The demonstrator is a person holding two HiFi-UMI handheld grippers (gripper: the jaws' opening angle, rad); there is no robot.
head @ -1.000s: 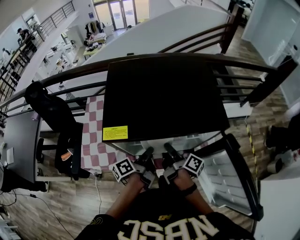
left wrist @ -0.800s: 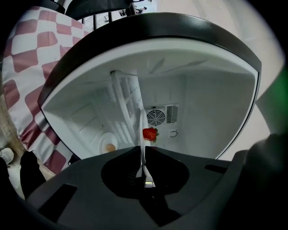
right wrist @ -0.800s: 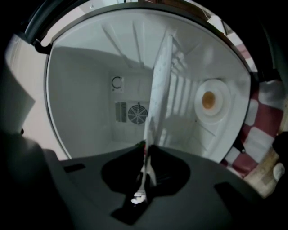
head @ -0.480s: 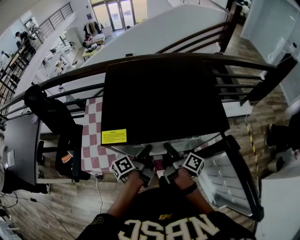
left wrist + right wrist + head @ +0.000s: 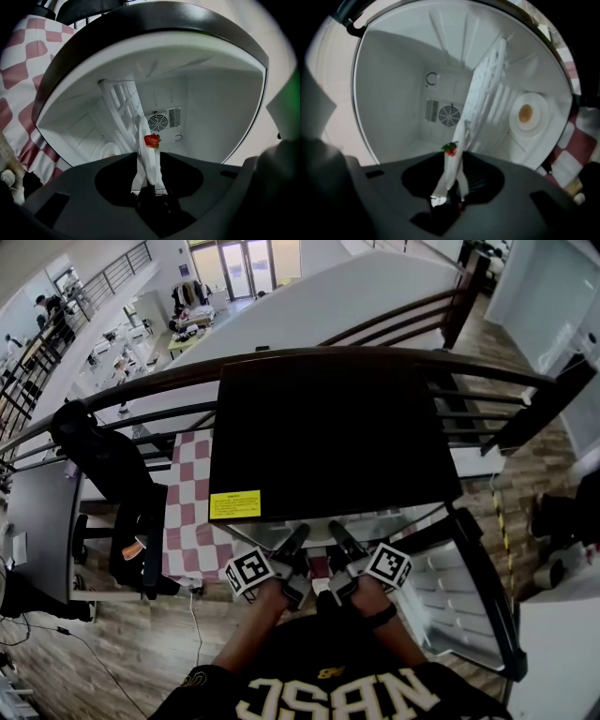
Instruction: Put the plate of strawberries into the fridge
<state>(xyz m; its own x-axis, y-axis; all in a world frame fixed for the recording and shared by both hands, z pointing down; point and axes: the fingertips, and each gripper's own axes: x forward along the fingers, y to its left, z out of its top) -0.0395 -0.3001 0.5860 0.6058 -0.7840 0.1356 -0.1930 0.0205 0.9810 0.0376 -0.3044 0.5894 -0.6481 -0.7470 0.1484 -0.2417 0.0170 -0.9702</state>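
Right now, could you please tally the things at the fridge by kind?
Fridge: 1
Plate: 1
Strawberry showing: 1
Tools: 2 (left tool, right tool; both jaws just opened wider, plate rim between them)
Total: 5

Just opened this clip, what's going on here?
A person stands at the open fridge with a gripper in each hand. The left gripper and right gripper reach into its white compartment, each with the rim of the plate between its jaws. A strawberry shows on the plate. Both pairs of jaws have just been opening, so the plate is probably being let go inside.
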